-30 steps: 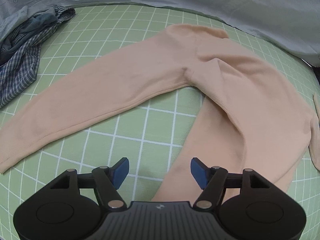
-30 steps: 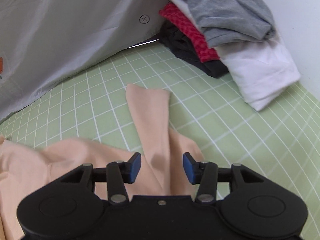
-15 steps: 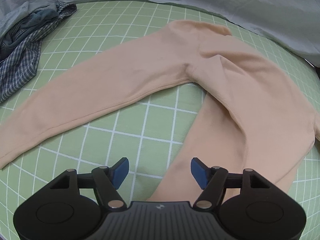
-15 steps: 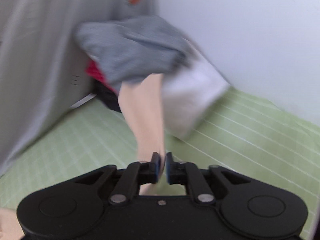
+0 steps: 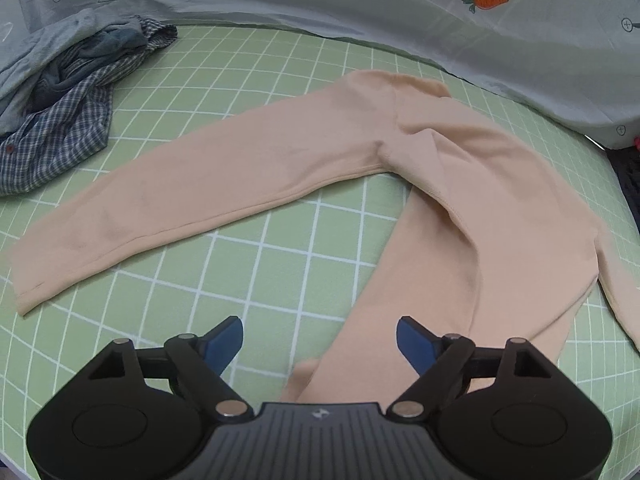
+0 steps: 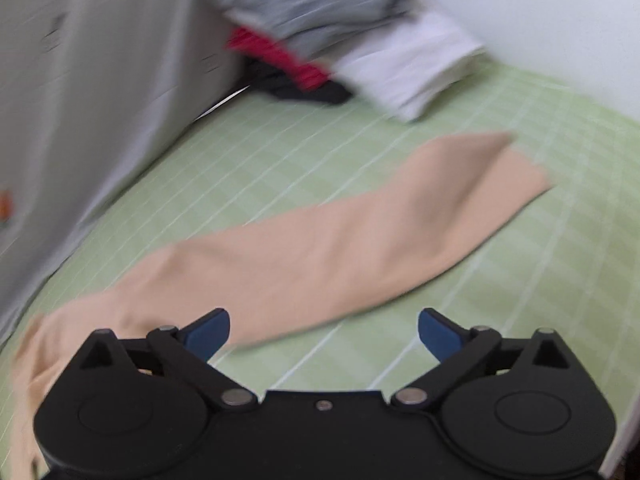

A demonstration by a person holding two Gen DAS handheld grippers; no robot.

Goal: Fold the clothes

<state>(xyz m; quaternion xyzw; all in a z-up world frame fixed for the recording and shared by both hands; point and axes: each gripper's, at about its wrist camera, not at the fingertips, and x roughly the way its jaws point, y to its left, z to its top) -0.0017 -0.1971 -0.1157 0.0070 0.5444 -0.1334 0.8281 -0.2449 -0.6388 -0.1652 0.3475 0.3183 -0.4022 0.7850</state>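
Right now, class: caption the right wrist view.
Open right gripper above a peach sleeve spread across the green grid mat.

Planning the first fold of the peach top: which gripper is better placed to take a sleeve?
Probably the right gripper: open, with the peach top's straightened sleeve just beyond its fingers. The left gripper, also open, faces the hem; its sleeve end lies far off to one side.

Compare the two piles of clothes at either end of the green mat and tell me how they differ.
The pile in the left wrist view is blue: a checked shirt and denim-like fabric, crumpled and spread loosely. The pile in the right wrist view mixes grey, red, black and white pieces, stacked in layers, with the white one looking folded; blur hides detail there. Both rest on the green grid mat, apart from the peach top.
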